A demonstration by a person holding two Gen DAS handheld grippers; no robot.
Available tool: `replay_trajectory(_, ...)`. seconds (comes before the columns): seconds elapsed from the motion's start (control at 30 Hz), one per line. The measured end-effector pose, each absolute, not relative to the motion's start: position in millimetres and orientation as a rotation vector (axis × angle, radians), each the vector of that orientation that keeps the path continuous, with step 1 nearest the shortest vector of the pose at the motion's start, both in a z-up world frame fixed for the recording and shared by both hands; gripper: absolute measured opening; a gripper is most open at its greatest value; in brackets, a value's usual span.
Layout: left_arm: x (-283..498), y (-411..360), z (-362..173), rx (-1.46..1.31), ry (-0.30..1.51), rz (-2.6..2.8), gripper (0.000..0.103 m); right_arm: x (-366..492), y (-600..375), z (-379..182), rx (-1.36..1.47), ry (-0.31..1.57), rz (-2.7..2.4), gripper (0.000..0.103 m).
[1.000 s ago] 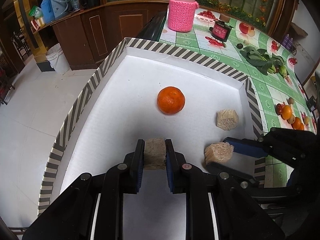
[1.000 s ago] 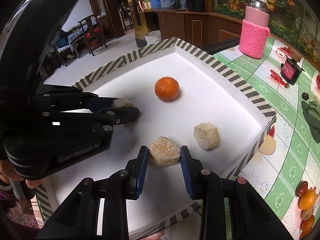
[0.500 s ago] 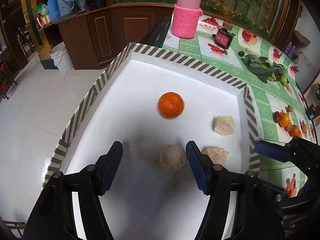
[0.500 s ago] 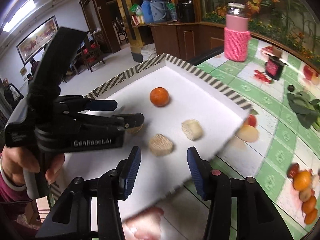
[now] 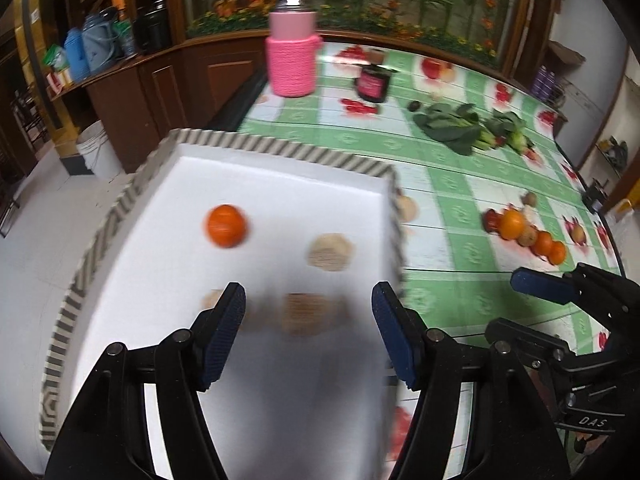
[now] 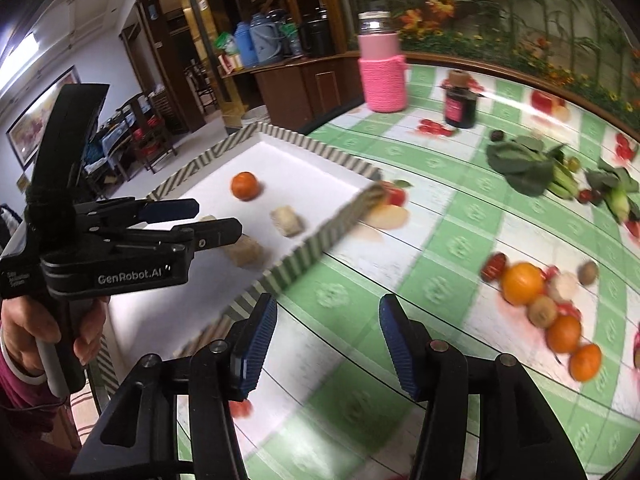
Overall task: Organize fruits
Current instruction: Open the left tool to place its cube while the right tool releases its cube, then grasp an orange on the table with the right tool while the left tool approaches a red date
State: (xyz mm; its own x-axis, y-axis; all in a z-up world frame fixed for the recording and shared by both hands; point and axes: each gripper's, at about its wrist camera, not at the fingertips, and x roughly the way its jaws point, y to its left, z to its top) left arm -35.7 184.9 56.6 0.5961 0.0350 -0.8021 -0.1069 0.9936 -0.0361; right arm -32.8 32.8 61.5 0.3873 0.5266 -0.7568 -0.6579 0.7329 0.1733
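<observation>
A white tray (image 5: 280,148) with a striped rim holds an orange (image 5: 225,225) and three tan fibrous chunks (image 5: 331,252). My left gripper (image 5: 308,296) hovers open above the tray's near part, nothing between its pads; one chunk (image 5: 308,314) lies blurred on the floor below it. My right gripper (image 6: 328,308) is over the green tablecloth just right of the tray's rim (image 6: 320,236), its jaws opening and empty. A cluster of loose fruit (image 6: 520,283), oranges and kiwis, lies on the cloth to its right. The left gripper (image 6: 218,218) shows over the tray in the right wrist view.
A pink knit-sleeved jar (image 5: 292,64) and a dark jar (image 5: 374,84) stand at the table's far side. Leafy greens (image 5: 452,128) lie at the far right. A person's hand (image 6: 24,328) holds the left gripper. The floor drops away left of the tray.
Both grippers let go of their tan chunks, which now lie in the tray, and opened. Both pulled back and rose; the right one swung rightward off the tray to over the tablecloth.
</observation>
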Motion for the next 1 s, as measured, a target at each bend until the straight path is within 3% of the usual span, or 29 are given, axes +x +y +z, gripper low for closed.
replay_trajectory(0.43, -22, 106, 55, -0.027, 0.942, -0.036, 0.065, -26, -53, 58, -0.091, 0.908, 0.61, 0.057)
replay_trajectory(1.0, 4, 57, 37, 0.006, 1.006, -0.12, 0.065, -8, -131, 44, -0.057, 0.94, 0.452, 0.059)
